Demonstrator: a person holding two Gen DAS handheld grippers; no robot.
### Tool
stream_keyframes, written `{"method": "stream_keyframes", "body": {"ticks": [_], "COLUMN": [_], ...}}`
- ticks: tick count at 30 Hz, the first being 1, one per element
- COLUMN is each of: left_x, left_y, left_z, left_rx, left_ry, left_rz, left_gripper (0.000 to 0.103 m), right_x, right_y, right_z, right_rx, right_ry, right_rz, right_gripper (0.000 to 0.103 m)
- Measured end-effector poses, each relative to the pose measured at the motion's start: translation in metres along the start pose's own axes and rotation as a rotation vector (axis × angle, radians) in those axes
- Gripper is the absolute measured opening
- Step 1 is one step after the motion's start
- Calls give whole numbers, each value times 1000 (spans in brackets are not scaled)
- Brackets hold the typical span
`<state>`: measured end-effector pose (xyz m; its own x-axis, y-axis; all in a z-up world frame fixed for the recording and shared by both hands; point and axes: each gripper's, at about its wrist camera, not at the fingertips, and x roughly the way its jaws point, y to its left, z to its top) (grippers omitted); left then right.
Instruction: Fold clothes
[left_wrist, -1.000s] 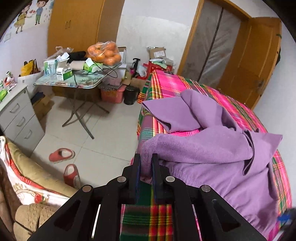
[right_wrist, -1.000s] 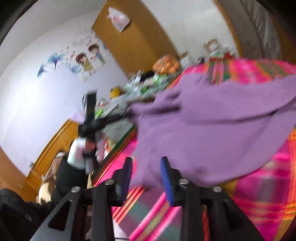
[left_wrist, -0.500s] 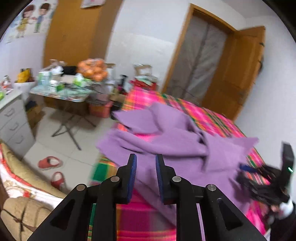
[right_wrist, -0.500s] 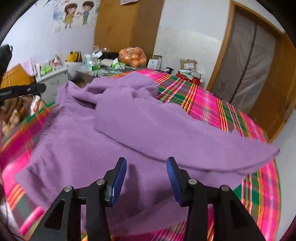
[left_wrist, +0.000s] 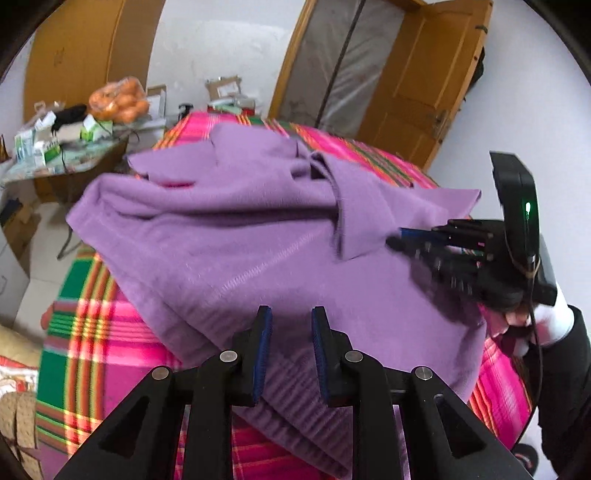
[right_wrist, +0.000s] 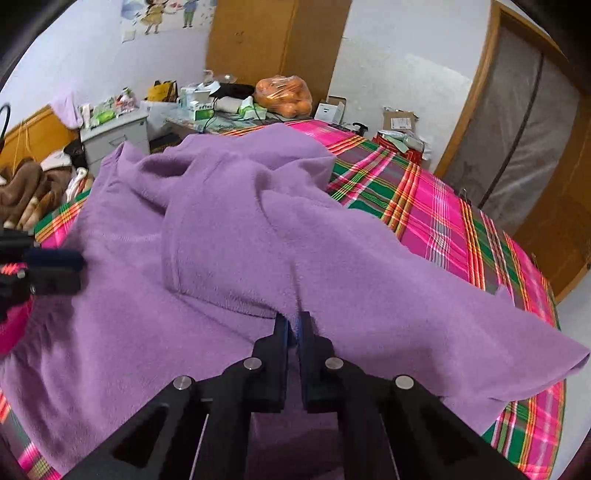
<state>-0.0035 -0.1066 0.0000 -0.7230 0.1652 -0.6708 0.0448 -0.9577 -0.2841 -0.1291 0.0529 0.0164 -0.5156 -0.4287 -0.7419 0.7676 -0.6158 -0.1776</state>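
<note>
A purple fleece garment (left_wrist: 240, 240) lies crumpled across a pink and green plaid bedsheet (left_wrist: 92, 332). My left gripper (left_wrist: 288, 314) hovers over its ribbed hem, jaws apart, pads not pressing on the cloth. In the right wrist view the same garment (right_wrist: 221, 240) fills the middle. My right gripper (right_wrist: 294, 319) is closing its jaws, and a raised fold of the purple cloth is pinched between the pads. From the left wrist view the right gripper (left_wrist: 395, 238) comes in at the right side of the garment. The left gripper (right_wrist: 74, 262) shows at the left edge of the right wrist view.
A folding table with a bag of oranges (left_wrist: 118, 99) and boxes stands beyond the bed's far corner. A grey drawer cabinet (right_wrist: 114, 136) and a brown blanket (right_wrist: 22, 188) sit left of the bed. A wooden door (left_wrist: 417, 92) is behind. A hand and dark sleeve (left_wrist: 554, 350) hold the right gripper.
The left gripper let go of the garment's edge and moved in over the hem. The right gripper's jaws went from wide apart to closed on a fold. The garment settled onto the bed.
</note>
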Motion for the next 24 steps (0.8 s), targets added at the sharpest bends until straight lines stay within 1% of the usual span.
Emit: {"method": "stream_keyframes", "body": {"ticks": [2,5,8,10,12,15,18,20,22,24], "left_x": [1,4,2,1,1,0,-1,-1,-1,0], "left_y": [0,0,-1,-2,-4,-4,-3,-3,-4,-5], "left_z": [-1,-3,-6,-7,-8,-9,-9,-8,-8,-7], "left_rx": [-2,-9,-9,-6,-4,-6,-6,-4,-2,1], "left_ry": [3,17,15,13,14,12,13,14,14,14], "left_rz": [-5,-12,-14,-12,-11,-13,-14,-11,-9,-5], "left_gripper": [22,22,22,22,22,22,22,22,22,22], "right_x": [-2,-17,-45,-68,-95,-136,-181,-207,-223,-227], "right_y": [-4,-21,-50,-76,-107,-160,-210,-237,-258,-265], "right_z": [0,1,-1,-7,-17,-43,-84,-115,-144,-163], "right_rx": [18,83,190,262,354,526,719,848,957,1015], "right_ry": [-15,-79,-167,-222,-271,-336,-379,-386,-360,-334], "right_rz": [2,-17,-34,-74,-142,-273,-462,-582,-666,-696], "right_gripper": [5,5,5,4,5,5,5,5,7,7]}}
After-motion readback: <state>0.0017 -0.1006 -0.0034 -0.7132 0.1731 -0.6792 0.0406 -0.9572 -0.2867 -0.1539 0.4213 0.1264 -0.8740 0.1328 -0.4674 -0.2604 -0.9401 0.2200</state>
